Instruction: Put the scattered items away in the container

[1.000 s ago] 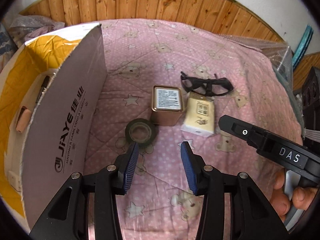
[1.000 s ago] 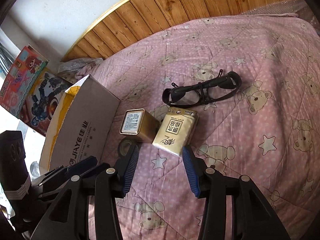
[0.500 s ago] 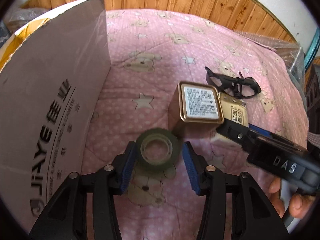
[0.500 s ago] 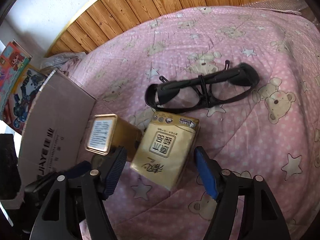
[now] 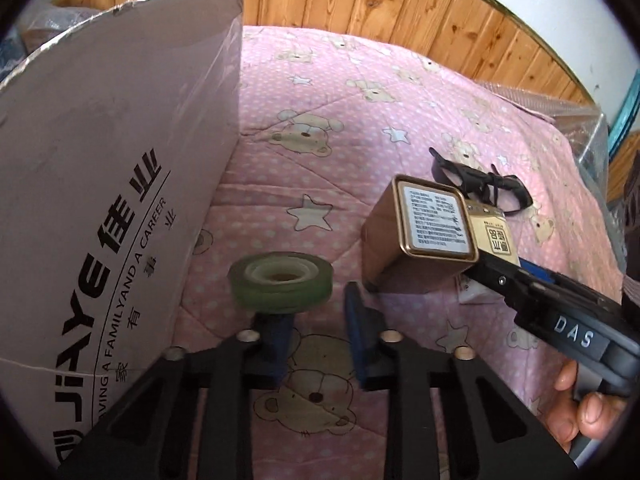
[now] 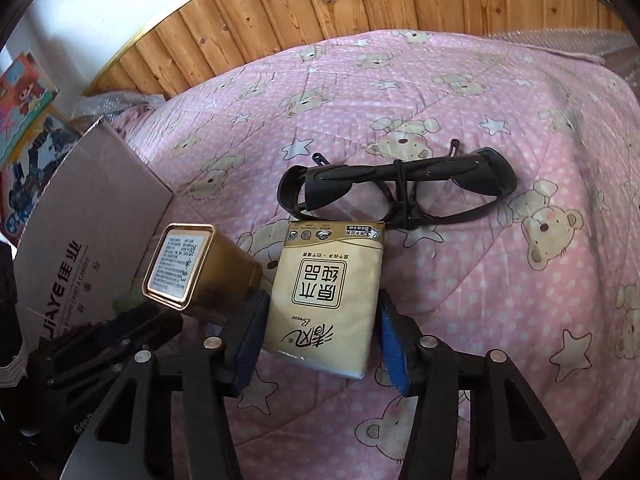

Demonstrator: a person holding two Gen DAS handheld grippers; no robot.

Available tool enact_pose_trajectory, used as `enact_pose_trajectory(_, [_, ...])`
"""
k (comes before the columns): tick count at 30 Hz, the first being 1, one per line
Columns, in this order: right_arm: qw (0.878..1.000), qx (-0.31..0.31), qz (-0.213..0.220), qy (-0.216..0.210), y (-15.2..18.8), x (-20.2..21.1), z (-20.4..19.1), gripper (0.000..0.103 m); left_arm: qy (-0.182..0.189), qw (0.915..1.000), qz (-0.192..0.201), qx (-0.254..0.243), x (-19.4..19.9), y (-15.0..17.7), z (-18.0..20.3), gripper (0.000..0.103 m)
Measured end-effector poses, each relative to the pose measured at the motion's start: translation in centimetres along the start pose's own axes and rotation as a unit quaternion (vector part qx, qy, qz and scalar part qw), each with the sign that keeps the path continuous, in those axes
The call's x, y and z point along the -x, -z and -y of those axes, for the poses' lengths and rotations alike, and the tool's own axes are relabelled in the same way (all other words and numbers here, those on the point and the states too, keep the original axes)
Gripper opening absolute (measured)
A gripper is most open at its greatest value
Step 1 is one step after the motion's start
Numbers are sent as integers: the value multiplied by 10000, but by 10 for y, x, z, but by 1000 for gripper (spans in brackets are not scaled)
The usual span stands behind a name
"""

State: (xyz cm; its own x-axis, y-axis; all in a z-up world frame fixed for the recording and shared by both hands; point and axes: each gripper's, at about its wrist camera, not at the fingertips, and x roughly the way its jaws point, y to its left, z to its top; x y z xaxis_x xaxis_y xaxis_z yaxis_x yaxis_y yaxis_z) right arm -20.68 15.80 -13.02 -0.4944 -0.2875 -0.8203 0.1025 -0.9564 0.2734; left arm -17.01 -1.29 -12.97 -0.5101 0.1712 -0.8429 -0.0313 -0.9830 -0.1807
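Both grippers have just been closing: left point(image 5: 316, 312) beside the tape point(image 5: 281, 282), fingers narrowed; right point(image 6: 320, 336) pinching tissues point(image 6: 326, 296), ready for the box point(image 5: 100, 200).

The tall grey cardboard box point(image 5: 100, 208) is cut off at the left edge. The yellow paper tissue pack point(image 5: 494, 236) is mostly hidden behind the square gold metal tin point(image 5: 424, 236).

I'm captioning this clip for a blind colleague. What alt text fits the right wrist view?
The right gripper straddles a yellow tissue pack lying on a pink bear-print quilt, its jaws having just been closing on the pack. A gold tin stands just left of the pack, black glasses lie beyond it, and a cardboard box stands at far left.
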Motion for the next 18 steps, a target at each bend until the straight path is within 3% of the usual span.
enact_pose_trajectory(6, [9996,-228,40,-148,2,13,3,52,112,9999,94,52,7,0,6,6])
enact_pose_trajectory(15, [9990,-275,104,-343,2,28,-5,52,70,9999,108,37,17,1,14,5])
enact_pose_trajectory(16, [9989,-272,100,-357,2,29,-6,52,69,9999,12,124,16,3,12,6])
enact_pose_trajectory(17, [9989,-284,100,-371,3,30,-6,52,107,9996,-88,255,16,5,10,14])
enact_pose_trajectory(18, [9988,-302,90,-388,3,30,-6,52,243,9988,-142,403,18,7,6,29])
